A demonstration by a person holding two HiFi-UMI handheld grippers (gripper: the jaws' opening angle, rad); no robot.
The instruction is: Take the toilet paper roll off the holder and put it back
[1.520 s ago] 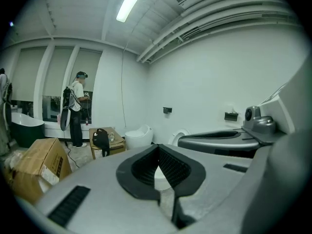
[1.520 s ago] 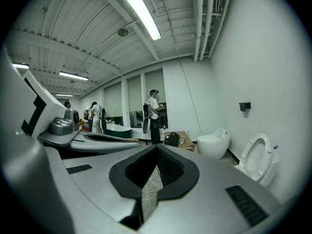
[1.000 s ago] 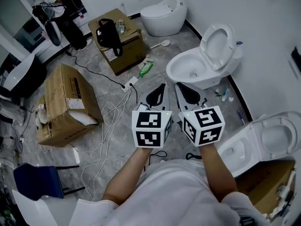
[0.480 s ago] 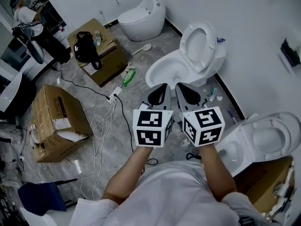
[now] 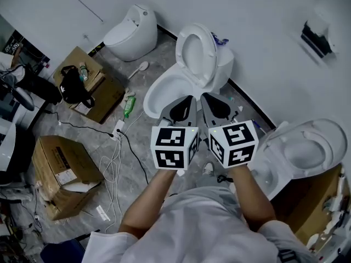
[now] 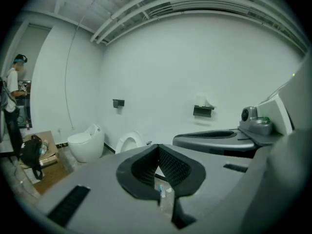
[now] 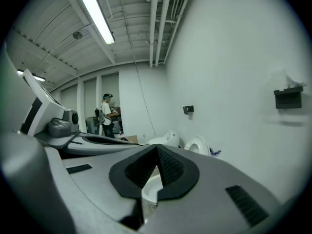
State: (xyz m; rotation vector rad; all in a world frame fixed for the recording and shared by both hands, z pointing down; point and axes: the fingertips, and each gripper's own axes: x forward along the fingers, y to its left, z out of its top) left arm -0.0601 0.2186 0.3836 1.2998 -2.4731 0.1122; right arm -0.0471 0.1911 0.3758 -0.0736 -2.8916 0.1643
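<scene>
A black toilet paper holder (image 5: pixel 317 37) hangs on the white wall at the upper right, with the white roll (image 5: pixel 330 9) showing just above it. The left gripper view has this holder (image 6: pixel 203 111) far ahead on the wall; the right gripper view has it (image 7: pixel 288 98) at the right edge. My left gripper (image 5: pixel 189 100) and right gripper (image 5: pixel 204 97) are held side by side in front of my chest, far short of the holder. Both are shut with nothing between the pads, as their own views show for the left gripper (image 6: pixel 157 146) and the right gripper (image 7: pixel 157 146).
An open toilet (image 5: pixel 181 75) stands just beyond the grippers, a second one (image 5: pixel 307 152) at the right, and a closed oval one (image 5: pixel 129 32) further back. Cardboard boxes (image 5: pixel 60 171), a black bag (image 5: pixel 71 84), cables (image 5: pixel 115 158) and a green bottle (image 5: pixel 128 104) cover the floor on the left. A person (image 6: pixel 12 89) stands far off.
The view has swung to the right: boxes and toilets slid left, and the wall holder came into sight at the upper right. Both grippers travelled along together, still shut and side by side.
</scene>
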